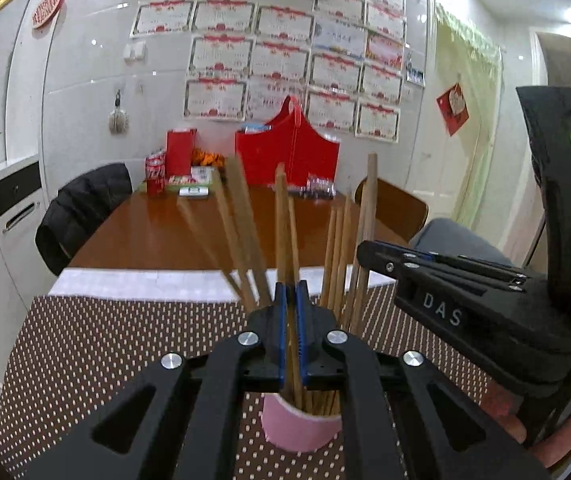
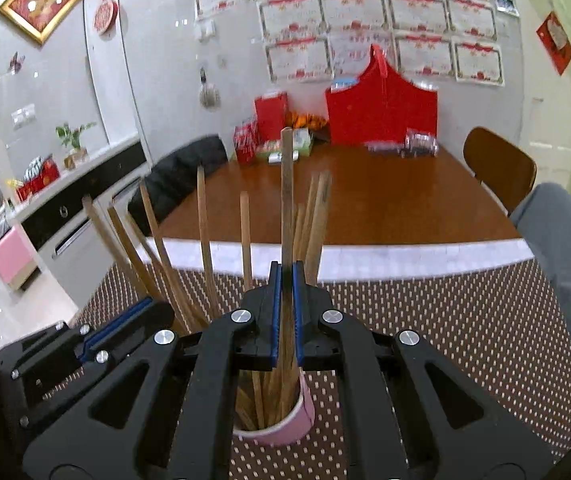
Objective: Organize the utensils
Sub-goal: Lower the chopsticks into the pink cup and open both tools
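Wooden chopsticks, pale brown and slender, stand fanned out in a small pink paper cup that sits on a brown cloth with white dots at the near end of a long brown table. The left gripper has its blue-lined jaws pressed almost together, pinching what looks like one or two sticks just above the cup's rim. The right gripper is likewise pinched on one tall stick, and it sits just to the right of the left one, near enough that the tools could knock together.

The main risk is the cup: it looks light and top-heavy with so many leaning sticks. If either gripper pulls sideways instead of straight along its stick, the cup may tip and scatter the bundle over the cloth. A held stick may also drag its neighbours out, or slip if the pinch is shallow.
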Demonstrator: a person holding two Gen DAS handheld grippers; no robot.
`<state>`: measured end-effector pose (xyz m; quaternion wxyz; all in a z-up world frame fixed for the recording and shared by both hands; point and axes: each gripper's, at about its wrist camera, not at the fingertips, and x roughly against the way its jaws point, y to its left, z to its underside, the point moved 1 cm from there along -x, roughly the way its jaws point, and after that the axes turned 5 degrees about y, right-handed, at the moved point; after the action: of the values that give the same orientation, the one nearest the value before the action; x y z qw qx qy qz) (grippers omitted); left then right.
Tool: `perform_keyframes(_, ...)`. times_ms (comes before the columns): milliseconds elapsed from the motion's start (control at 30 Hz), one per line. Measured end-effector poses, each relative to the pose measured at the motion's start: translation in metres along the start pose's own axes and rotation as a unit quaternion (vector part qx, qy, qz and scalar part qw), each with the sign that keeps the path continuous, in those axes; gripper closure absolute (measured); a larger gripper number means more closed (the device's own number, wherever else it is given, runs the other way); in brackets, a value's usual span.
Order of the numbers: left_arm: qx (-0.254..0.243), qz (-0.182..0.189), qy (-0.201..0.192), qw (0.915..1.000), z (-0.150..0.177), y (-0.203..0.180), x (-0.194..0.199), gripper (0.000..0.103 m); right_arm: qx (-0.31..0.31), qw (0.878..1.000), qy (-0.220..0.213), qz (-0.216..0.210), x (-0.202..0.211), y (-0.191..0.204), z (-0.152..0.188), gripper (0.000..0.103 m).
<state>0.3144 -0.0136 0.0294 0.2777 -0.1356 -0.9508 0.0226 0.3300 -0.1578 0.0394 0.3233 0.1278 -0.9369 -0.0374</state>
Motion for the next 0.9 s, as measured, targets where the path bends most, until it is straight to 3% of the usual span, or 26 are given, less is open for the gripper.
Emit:
perform_keyframes(300,-0.021,-0.016,-0.016,0.9995,0.014,-0.001,0.012,0.094,0.016,1.000,0.011,0.015,0.007,0.001,0.017,0.093)
perform_keyframes(333,-0.021,-0.019,-0.018,0.9994,0.013,-0.002,0.014,0.083,0.016,1.000,0.016,0.013,0.010,0.001,0.018,0.081)
perform_keyframes(367,-0.020,-0.021,-0.022,0.9993,0.014,-0.002,0.018,0.077,0.015,1.000,0.015,0.015,0.013,0.000,0.019,0.053)
perform_keyframes(400,-0.018,-0.021,-0.026,0.9993,0.015,-0.002,0.022,0.077,0.012,1.000,0.009,0.021,0.018,-0.001,0.020,0.040)
perform_keyframes(500,-0.021,-0.028,-0.030,0.9989,0.017,-0.005,0.032,0.076,0.011,0.999,-0.023,0.045,0.035,-0.003,0.025,0.038)
perform_keyframes(700,-0.021,-0.034,-0.042,0.9983,0.025,-0.014,0.058,0.073,-0.006,0.999,-0.025,0.039,0.062,-0.008,0.037,0.035)
perform_keyframes(900,-0.025,-0.044,-0.056,0.9972,0.040,-0.023,0.087,0.065,-0.009,0.998,-0.045,0.036,0.100,-0.003,0.057,0.021)
